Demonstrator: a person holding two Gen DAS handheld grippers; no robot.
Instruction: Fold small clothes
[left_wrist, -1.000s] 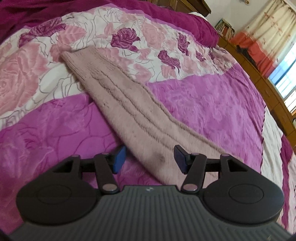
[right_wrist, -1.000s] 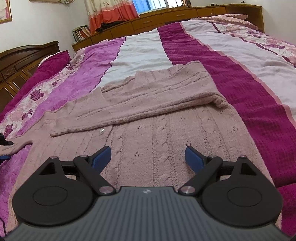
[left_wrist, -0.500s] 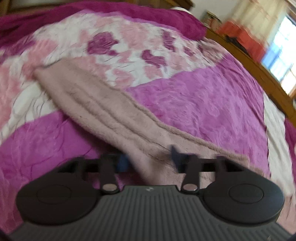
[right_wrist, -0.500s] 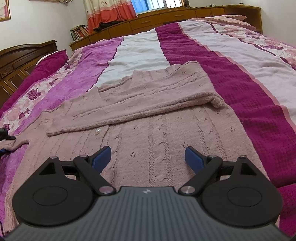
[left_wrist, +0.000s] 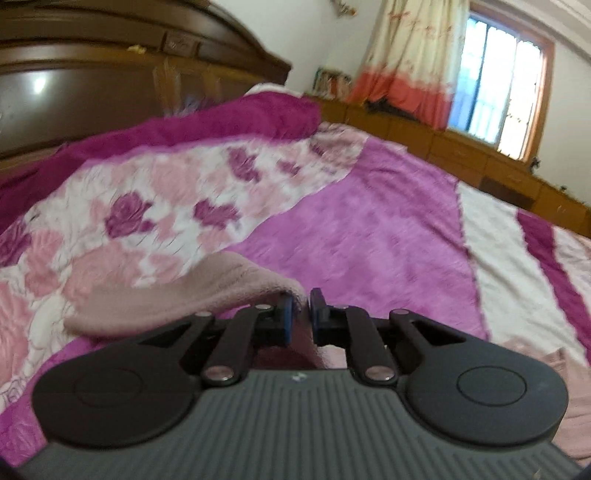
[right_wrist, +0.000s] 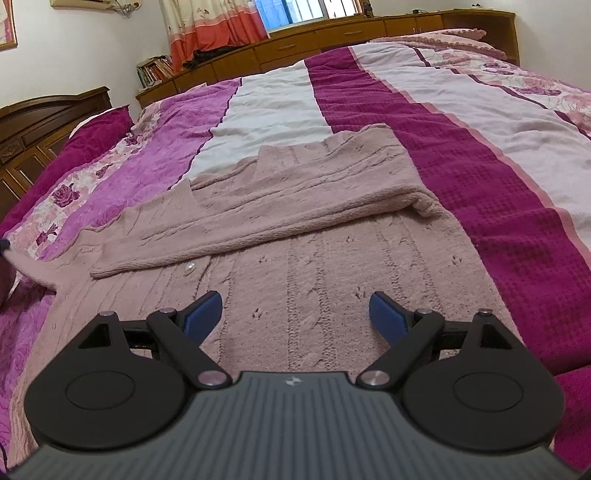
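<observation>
A dusty-pink knit cardigan (right_wrist: 332, 266) lies flat on the bed. One sleeve (right_wrist: 295, 206) is folded across its chest above a white button (right_wrist: 191, 267). In the left wrist view the other sleeve (left_wrist: 207, 291) is lifted off the bedspread and drapes to the left. My left gripper (left_wrist: 300, 306) is closing the last bit, its blue pads pinching this sleeve's knit. The same sleeve shows stretched toward the left edge of the right wrist view (right_wrist: 33, 269). My right gripper (right_wrist: 295, 314) hovers open over the cardigan's lower body with nothing between its fingers.
The bedspread (left_wrist: 369, 240) has magenta, white and rose-print stripes and fills both views. A dark wooden headboard (left_wrist: 110, 74) stands behind the left gripper. Low wooden cabinets (right_wrist: 332, 33) with books, a curtain and a window line the far side of the bed.
The left gripper closed on the sleeve, then rose and rolled, lifting it off the bed; its view now takes in the headboard and window. The right gripper stayed still and open.
</observation>
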